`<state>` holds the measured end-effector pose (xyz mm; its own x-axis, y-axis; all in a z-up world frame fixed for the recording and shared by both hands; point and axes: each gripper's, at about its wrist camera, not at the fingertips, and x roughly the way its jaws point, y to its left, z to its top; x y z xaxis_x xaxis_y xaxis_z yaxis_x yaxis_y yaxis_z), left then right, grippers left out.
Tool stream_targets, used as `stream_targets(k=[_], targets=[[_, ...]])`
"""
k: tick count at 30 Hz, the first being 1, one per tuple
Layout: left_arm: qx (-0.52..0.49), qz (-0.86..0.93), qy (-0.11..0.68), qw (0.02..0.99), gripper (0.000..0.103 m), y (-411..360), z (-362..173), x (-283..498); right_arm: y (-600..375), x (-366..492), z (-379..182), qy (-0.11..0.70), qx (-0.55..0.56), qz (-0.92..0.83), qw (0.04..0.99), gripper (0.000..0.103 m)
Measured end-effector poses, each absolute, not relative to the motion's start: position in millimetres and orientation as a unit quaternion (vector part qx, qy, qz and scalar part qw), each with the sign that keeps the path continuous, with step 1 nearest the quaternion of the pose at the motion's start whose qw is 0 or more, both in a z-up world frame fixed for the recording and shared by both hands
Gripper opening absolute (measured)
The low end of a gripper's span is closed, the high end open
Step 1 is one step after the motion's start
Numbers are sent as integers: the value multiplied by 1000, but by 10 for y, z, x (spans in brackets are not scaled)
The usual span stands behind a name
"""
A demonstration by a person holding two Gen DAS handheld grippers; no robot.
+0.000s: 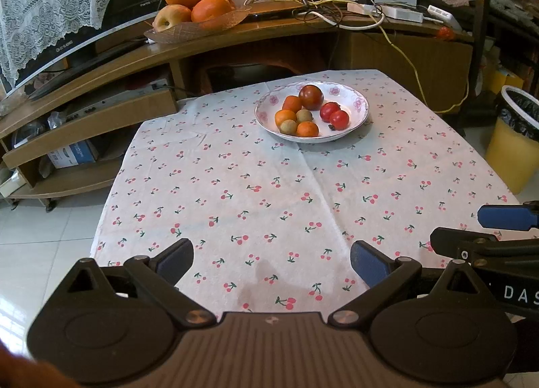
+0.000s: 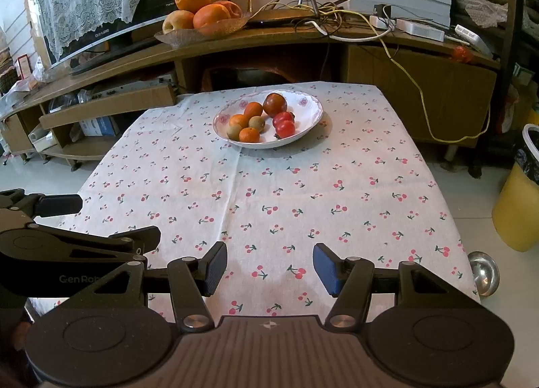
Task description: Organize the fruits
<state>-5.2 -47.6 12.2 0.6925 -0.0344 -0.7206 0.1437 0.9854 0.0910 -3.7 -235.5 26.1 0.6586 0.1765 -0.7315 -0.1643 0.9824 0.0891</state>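
Observation:
A white floral bowl (image 1: pixel 357 101) (image 2: pixel 308 108) stands at the far side of the cherry-print tablecloth (image 1: pixel 269 192) (image 2: pixel 269 192). It holds several fruits: small oranges (image 1: pixel 307 129) (image 2: pixel 249 135), two red tomatoes (image 1: pixel 339 119) (image 2: pixel 285 128), a dark red round fruit (image 1: pixel 311 96) (image 2: pixel 275 104) and small brownish-green fruits (image 1: pixel 288 126) (image 2: pixel 256 123). My left gripper (image 1: pixel 272 261) is open and empty over the near edge of the cloth. My right gripper (image 2: pixel 269 268) is open and empty beside it. Both are far from the bowl.
A wooden TV stand (image 1: pixel 235 40) behind the table carries a glass dish (image 1: pixel 195 29) of big oranges and an apple, plus tangled cables (image 1: pixel 320 7). A yellow bin (image 1: pixel 515 145) (image 2: pixel 518 199) stands on the floor at right. A metal bowl (image 2: pixel 485 273) lies on the floor.

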Motion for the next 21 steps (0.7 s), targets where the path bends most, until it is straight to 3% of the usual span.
stream_targets(k=[21], targets=[[77,-45,387,918,103,-466,102,-72,-2347,-35,254,403,8,94,910,58]])
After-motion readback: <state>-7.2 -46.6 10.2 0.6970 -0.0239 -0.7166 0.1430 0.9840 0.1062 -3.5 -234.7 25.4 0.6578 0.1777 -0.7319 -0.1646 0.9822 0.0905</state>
